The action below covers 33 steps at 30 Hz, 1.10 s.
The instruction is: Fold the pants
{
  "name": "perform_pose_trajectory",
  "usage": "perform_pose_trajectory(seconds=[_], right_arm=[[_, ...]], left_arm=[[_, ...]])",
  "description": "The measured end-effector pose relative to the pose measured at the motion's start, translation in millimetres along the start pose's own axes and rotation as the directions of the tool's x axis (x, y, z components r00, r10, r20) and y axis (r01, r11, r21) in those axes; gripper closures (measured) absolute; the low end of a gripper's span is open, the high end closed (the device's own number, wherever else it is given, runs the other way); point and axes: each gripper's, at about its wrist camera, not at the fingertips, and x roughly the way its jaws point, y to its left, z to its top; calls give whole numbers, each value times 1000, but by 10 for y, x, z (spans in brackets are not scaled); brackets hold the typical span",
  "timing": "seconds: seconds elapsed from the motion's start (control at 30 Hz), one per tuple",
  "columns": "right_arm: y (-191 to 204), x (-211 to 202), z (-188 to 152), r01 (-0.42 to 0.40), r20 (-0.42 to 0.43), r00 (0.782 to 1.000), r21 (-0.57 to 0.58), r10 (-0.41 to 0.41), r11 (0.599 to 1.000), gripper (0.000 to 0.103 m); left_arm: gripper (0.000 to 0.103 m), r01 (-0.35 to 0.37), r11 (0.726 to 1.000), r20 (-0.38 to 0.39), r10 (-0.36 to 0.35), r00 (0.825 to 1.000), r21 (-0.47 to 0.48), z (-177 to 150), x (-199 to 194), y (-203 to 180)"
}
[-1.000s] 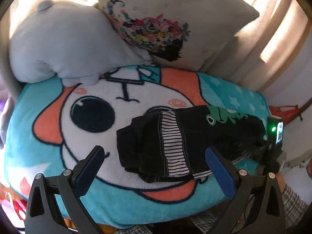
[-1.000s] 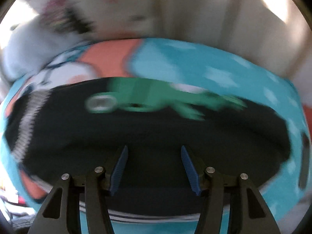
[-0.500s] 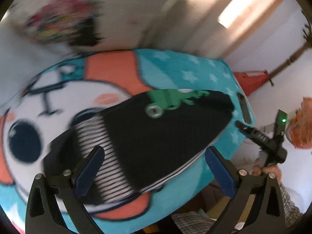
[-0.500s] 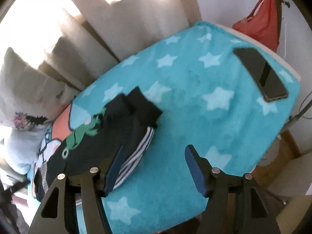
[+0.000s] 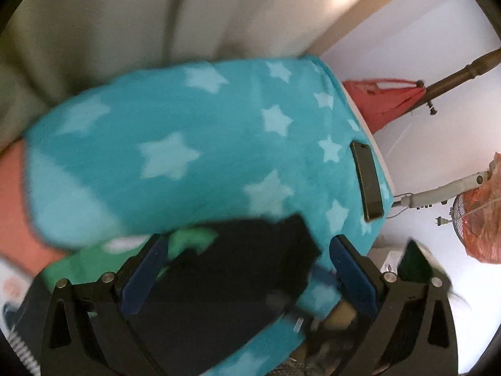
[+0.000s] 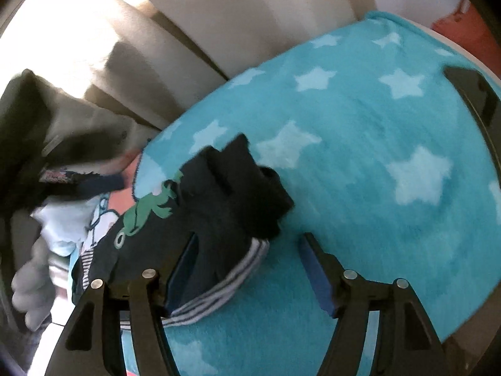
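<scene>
The small black pants (image 6: 219,206) with a green frog print and a striped lining lie folded on the turquoise star blanket (image 6: 360,163). In the left wrist view the pants (image 5: 231,269) lie between and below the fingers of my left gripper (image 5: 247,275), which is open and holds nothing. My right gripper (image 6: 250,269) is open; its left finger (image 6: 181,269) is over the pants' striped edge, its right finger over bare blanket. Both views are blurred.
A black phone (image 5: 367,181) lies near the blanket's right edge, also in the right wrist view (image 6: 472,94). Beige curtains (image 5: 125,25) hang behind. A red bag (image 5: 382,100) and a fan (image 5: 479,216) stand beyond the edge. A grey plush (image 6: 34,282) lies left.
My left gripper has swung right and come low over the pants' leg end. My right gripper has come closer to the pants' end. Both stay open.
</scene>
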Motion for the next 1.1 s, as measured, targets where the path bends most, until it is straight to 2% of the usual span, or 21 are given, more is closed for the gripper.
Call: perform_pose_trajectory(seconds=[0.1, 0.13, 0.17, 0.2, 0.23, 0.27, 0.37, 0.43, 0.6, 0.67, 0.73, 0.83, 0.9, 0.93, 1.0, 1.07, 1.1], right_arm=[[37, 32, 53, -23, 7, 1000, -26, 24, 999, 31], [52, 54, 74, -31, 2, 1000, -35, 31, 999, 31], [71, 86, 93, -40, -7, 999, -46, 40, 998, 37], [84, 126, 107, -43, -20, 999, -54, 42, 998, 44], [86, 165, 119, -39, -32, 999, -58, 37, 998, 61], [72, 193, 133, -36, -40, 999, -54, 34, 998, 77], [42, 181, 186, -66, -42, 997, -29, 65, 997, 81], [118, 144, 221, -75, -40, 997, -52, 73, 996, 82], [573, 74, 249, -81, -34, 996, -185, 76, 979, 82], [822, 98, 219, -84, -45, 996, -255, 75, 963, 82], [1045, 161, 175, -90, -64, 995, -307, 74, 947, 82], [1466, 349, -3, -101, -119, 991, -423, 55, 900, 80], [1669, 539, -163, -96, -161, 987, -491, 18, 866, 70], [1739, 632, -245, -99, -186, 983, -507, 4, 856, 58], [1859, 766, -401, -94, -219, 975, -528, -28, 844, 50], [2005, 761, -487, -76, -210, 976, -559, -53, 826, 42], [2048, 714, -492, -80, -212, 976, -566, -51, 821, 42]], left_arm=[[2, 10, 1000, -60, -10, 998, 3, 151, 336, -115], [9, -3, 1000, -83, 4, 997, 10, 177, 439, -147], [17, -11, 1000, -104, 13, 994, 20, 188, 515, -175], [45, -13, 999, -135, 17, 991, 32, 180, 584, -193], [73, -22, 999, -164, 28, 986, 40, 161, 637, -201], [75, -37, 998, -174, 44, 984, 45, 141, 653, -196], [76, -34, 997, -139, 43, 989, 65, 65, 534, -193], [76, -16, 999, -107, 21, 994, 41, 34, 398, -132], [76, 51, 998, 9, -51, 999, -37, -84, -67, 139], [72, 61, 995, 66, -56, 996, -76, -178, -287, 332], [63, 84, 988, 112, -70, 991, -127, -324, -520, 593], [56, 123, 969, 190, -83, 978, -213, -692, -920, 1050], [51, 121, 955, 229, -58, 972, -271, -1018, -1162, 1319], [51, 115, 948, 245, -41, 969, -297, -1204, -1280, 1446], [51, 112, 932, 272, -15, 962, -345, -1532, -1468, 1654], [50, 117, 909, 303, 12, 953, -401, -1877, -1635, 1841], [49, 126, 894, 321, 22, 947, -431, -2049, -1711, 1940]])
